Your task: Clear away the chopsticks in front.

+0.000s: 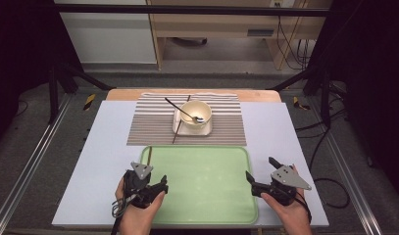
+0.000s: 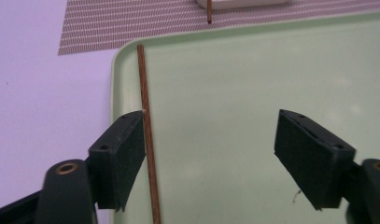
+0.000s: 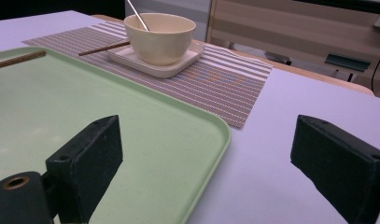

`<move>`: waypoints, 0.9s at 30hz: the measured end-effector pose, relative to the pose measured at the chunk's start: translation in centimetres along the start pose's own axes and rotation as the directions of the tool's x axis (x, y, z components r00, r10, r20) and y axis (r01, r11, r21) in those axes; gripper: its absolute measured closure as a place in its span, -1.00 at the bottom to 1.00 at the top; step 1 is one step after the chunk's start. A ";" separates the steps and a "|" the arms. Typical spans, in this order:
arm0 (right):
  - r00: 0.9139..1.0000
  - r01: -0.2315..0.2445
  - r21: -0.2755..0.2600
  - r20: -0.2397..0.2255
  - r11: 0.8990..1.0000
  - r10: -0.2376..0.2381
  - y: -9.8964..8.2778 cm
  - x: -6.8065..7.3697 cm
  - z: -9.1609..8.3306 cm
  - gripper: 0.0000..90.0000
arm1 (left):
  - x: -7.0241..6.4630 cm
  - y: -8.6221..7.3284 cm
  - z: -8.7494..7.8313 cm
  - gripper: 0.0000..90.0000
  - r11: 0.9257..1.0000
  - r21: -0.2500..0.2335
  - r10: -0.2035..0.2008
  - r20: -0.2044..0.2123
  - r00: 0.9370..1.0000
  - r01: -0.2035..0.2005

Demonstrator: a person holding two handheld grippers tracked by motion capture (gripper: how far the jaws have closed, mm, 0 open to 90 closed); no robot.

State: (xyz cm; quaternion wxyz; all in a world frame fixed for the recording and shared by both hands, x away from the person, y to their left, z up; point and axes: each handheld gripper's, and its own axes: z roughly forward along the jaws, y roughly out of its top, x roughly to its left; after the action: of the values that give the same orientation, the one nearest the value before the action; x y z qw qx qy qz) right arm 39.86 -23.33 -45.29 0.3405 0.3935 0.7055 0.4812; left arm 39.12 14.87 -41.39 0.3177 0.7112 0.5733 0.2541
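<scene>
A pale green tray point(image 1: 207, 196) lies at the near middle of the table. One brown chopstick point(image 1: 149, 154) rests along the tray's left side; in the left gripper view this chopstick point(image 2: 148, 140) runs just inside my left jaw. My left gripper point(image 2: 211, 114) is open over the tray's left part, with nothing between its jaws. My right gripper point(image 3: 207, 121) is open too, straddling the tray's right rim point(image 3: 215, 135). In the high view the left gripper point(image 1: 157, 188) and right gripper point(image 1: 260, 169) flank the tray. A second chopstick point(image 1: 180, 125) lies on the placemat.
A striped placemat point(image 1: 148, 122) lies beyond the tray. On it a cream bowl point(image 1: 196, 113) sits on a square plate point(image 3: 155, 65), with a spoon point(image 1: 187, 113) leaning in the bowl. White tabletop point(image 1: 104, 161) borders both sides.
</scene>
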 end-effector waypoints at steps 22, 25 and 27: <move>1.000 0.010 0.009 -0.004 1.000 -0.010 0.1 0.2 0.2 -0.80 | -1.5 6.0 4.0 -0.61 0.992 -0.053 0.121 0.060 0.991 -0.118; 1.000 0.015 0.010 -0.004 1.000 -0.015 0.1 0.3 0.3 -0.80 | -1.4 6.9 4.9 -0.47 0.992 -0.032 0.125 0.071 0.990 -0.123; 1.000 0.018 0.009 -0.005 1.000 -0.018 0.1 0.3 0.2 -0.80 | -1.4 7.3 5.4 -0.37 0.992 -0.021 0.126 0.075 0.989 -0.125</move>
State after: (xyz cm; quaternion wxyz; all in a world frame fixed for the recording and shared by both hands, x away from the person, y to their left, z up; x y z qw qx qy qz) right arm 39.96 -22.95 -45.29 0.3412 0.3873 0.7122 0.4758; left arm 47.55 11.59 -39.58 0.3285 0.7524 0.5127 0.2512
